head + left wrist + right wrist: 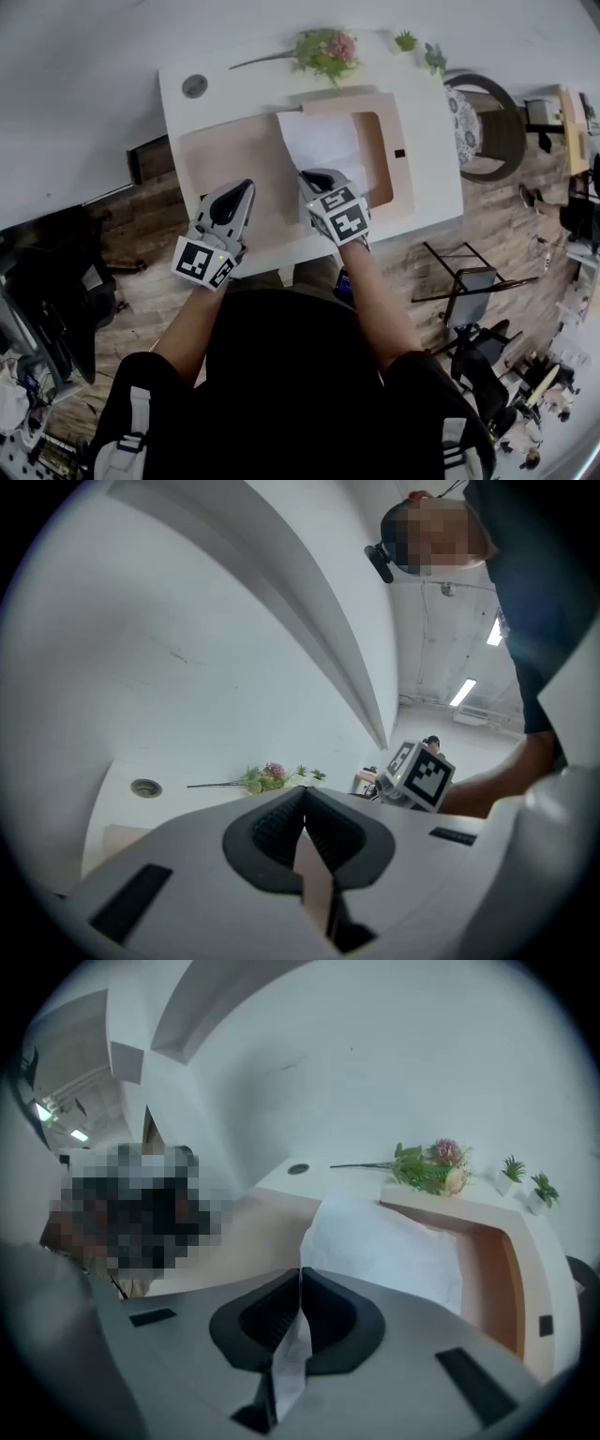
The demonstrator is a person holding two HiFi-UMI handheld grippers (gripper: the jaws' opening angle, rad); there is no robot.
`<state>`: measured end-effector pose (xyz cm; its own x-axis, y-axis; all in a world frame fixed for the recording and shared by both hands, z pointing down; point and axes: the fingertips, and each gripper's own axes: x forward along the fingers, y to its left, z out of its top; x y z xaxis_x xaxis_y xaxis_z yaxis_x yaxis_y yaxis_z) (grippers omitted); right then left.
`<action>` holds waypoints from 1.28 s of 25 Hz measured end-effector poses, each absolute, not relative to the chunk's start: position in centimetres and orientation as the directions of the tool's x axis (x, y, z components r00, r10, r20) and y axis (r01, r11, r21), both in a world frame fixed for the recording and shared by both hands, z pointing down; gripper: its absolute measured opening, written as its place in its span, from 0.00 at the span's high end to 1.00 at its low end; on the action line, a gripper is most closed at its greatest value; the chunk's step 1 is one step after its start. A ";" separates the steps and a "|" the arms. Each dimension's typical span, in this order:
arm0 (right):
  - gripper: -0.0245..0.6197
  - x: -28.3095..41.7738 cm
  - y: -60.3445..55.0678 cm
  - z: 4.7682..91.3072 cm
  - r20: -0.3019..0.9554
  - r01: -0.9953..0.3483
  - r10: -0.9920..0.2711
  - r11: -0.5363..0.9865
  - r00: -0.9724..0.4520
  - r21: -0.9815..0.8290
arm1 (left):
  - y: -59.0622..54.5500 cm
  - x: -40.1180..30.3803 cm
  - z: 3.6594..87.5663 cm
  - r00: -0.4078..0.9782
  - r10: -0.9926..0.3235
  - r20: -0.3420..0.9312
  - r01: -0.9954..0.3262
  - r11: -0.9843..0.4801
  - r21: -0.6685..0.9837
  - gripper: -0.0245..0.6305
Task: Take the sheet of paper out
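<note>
A beige paper folder (225,155) with a window cut-out lies open on the white table (431,187). A white sheet of paper (323,141) sticks out of its right half. My right gripper (309,176) is shut on the sheet's near edge; in the right gripper view the white paper (384,1241) runs from the folder (492,1269) into the shut right gripper (300,1283). My left gripper (246,186) is at the folder's left half. In the left gripper view a beige flap (314,878) is pinched in the shut left gripper (303,808).
A spray of artificial flowers (323,49) and small potted plants (405,40) stand along the table's far edge, with a round cable hole (194,86) at the far left. A chair (487,122) is right of the table, a wire-frame stool (469,281) beside me.
</note>
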<state>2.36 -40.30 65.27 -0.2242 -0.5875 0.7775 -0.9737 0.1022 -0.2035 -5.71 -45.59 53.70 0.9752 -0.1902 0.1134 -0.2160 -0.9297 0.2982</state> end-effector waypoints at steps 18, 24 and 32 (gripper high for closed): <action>0.93 2.4 -37.5 46.7 0.299 -0.919 -0.897 0.224 -0.325 -0.326 | -44.5 -9.6 47.0 0.957 -0.288 0.015 -0.286 -0.942 0.175 0.96; 0.93 5.7 -32.1 41.1 0.136 -0.952 -0.953 0.245 -0.271 -0.181 | -41.2 -9.4 44.1 0.944 -0.328 -0.017 -0.324 -0.939 0.117 0.96; 0.93 9.9 -22.0 36.5 -0.019 -0.987 -0.991 0.131 -0.130 -0.098 | -35.2 -9.4 40.5 0.929 -0.365 -0.059 -0.362 -0.931 0.044 0.96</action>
